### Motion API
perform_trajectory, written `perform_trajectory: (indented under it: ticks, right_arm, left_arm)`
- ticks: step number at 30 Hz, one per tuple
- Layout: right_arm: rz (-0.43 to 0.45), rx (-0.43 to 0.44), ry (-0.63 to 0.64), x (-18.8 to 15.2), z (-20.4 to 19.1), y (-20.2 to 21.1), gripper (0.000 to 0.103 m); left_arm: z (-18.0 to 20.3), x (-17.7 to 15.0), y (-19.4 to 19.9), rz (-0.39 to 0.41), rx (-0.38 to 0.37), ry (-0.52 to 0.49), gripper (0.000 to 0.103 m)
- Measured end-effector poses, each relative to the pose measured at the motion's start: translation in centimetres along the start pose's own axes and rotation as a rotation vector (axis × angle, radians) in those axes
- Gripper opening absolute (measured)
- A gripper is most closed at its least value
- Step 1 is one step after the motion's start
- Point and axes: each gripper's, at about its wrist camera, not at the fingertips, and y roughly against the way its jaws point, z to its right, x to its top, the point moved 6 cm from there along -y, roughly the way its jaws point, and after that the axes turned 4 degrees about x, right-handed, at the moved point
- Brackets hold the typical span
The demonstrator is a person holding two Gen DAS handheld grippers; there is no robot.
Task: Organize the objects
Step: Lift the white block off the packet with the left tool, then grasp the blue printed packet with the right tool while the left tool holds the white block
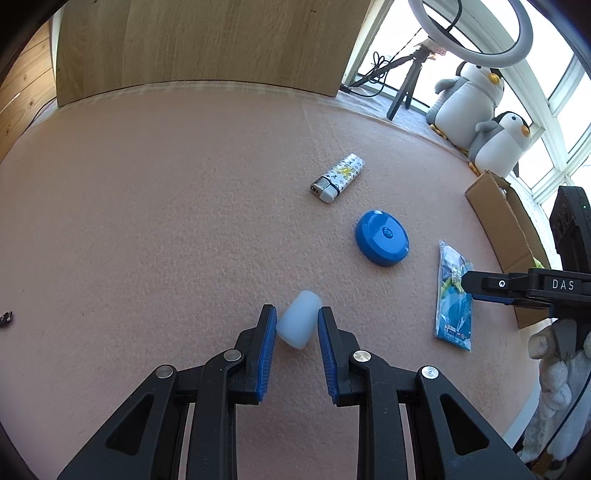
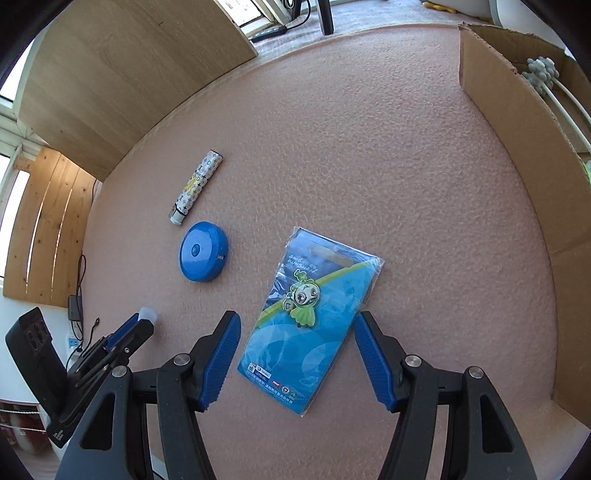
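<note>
The left gripper (image 1: 297,325) has its blue-padded jaws spread around a small, translucent white plastic cap (image 1: 298,324) lying on its side on the pink foam mat (image 1: 166,221); the near pad seems to touch it, the other stands just off, so the jaws are apart and not yet clamped. The right gripper (image 2: 295,354) hangs with its jaws wide apart on either side of the lower end of a flat blue packet in clear wrap (image 2: 308,317), printed with a green cartoon mascot, and holds nothing. A gloved hand (image 1: 554,354) carries that tool at 4 o'clock in the left view. The likely trouble: the cap is round and smooth, so a squeeze off its centre could pop it out and send it rolling; the packet is thin and lies flat, so pads closing on its edges may skate over the slick wrap or crumple it. Beyond, at 1 o'clock from the cap, sits a round blue tape-measure case (image 1: 382,243) with a centre button, and farther along that line a patterned white lighter (image 1: 338,177). An open brown cardboard box (image 2: 517,147), seemingly the destination, stands at 2 o'clock from the right gripper, with some pale items already inside. Its raised wall must be cleared on the way in. Two plush penguins (image 1: 480,114) and a ring light (image 1: 471,33) stand well apart by the window.
</note>
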Motion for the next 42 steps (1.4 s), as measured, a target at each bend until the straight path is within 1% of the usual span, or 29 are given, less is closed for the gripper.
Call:
perform_trajectory:
  ticks: [6, 9, 13, 16, 18, 23, 25, 26, 27, 29, 34, 38, 42]
  right_arm:
    - [-0.006, -0.064, 0.078, 0.5, -1.4, -0.8, 0.061]
    - [-0.019, -0.135, 0.176, 0.3, -2.7, -1.6, 0.061]
    - [-0.032, -0.227, 0.323, -0.8, -4.0, -2.3, 0.061]
    - [-0.027, -0.273, 0.388, -1.6, -4.1, -2.4, 0.061]
    - [-0.022, -0.289, 0.407, -2.0, -3.9, -2.3, 0.061]
    - [-0.006, -0.286, 0.449, -2.5, -3.5, -2.0, 0.06]
    - [0.001, -0.28, 0.458, -2.7, -3.5, -1.9, 0.057]
    - [0.006, -0.279, 0.462, -2.9, -3.1, -1.7, 0.053]
    - [0.011, -0.273, 0.46, -2.9, -2.8, -1.5, 0.052]
    - [0.022, -0.25, 0.443, -2.9, -2.7, -1.3, 0.052]
    - [0.049, -0.206, 0.412, -2.9, -2.5, -0.8, 0.052]
    - [0.088, -0.196, 0.41, -3.2, -2.5, 0.6, 0.052]
    - [0.125, -0.171, 0.394, -3.2, -2.2, 2.8, 0.052]
  left_arm:
    - [-0.5, -0.3, 0.1, -0.006, -0.004, 0.003, 0.025]
    - [-0.6, -0.4, 0.2, -0.006, -0.004, 0.002, 0.025]
    - [-0.6, -0.6, 0.1, -0.009, 0.006, -0.013, 0.027]
    - [-0.4, -0.8, 0.1, -0.011, 0.014, -0.035, 0.028]
    - [-0.3, -0.9, 0.0, -0.013, 0.02, -0.048, 0.03]
    - [-0.2, -0.9, 0.0, -0.014, 0.036, -0.075, 0.031]
    - [-0.2, -0.9, 0.0, -0.012, 0.041, -0.084, 0.031]
    - [-0.2, -0.9, 0.0, -0.011, 0.043, -0.087, 0.03]
    - [-0.2, -0.9, 0.0, -0.01, 0.045, -0.09, 0.03]
    - [-0.2, -1.0, 0.1, -0.007, 0.048, -0.092, 0.03]
    - [-0.4, -0.9, 0.0, 0.0, 0.052, -0.08, 0.025]
    - [-0.3, -0.9, 0.3, 0.0, 0.033, -0.055, 0.023]
    - [1.0, -0.4, 0.8, 0.012, 0.012, -0.06, 0.023]
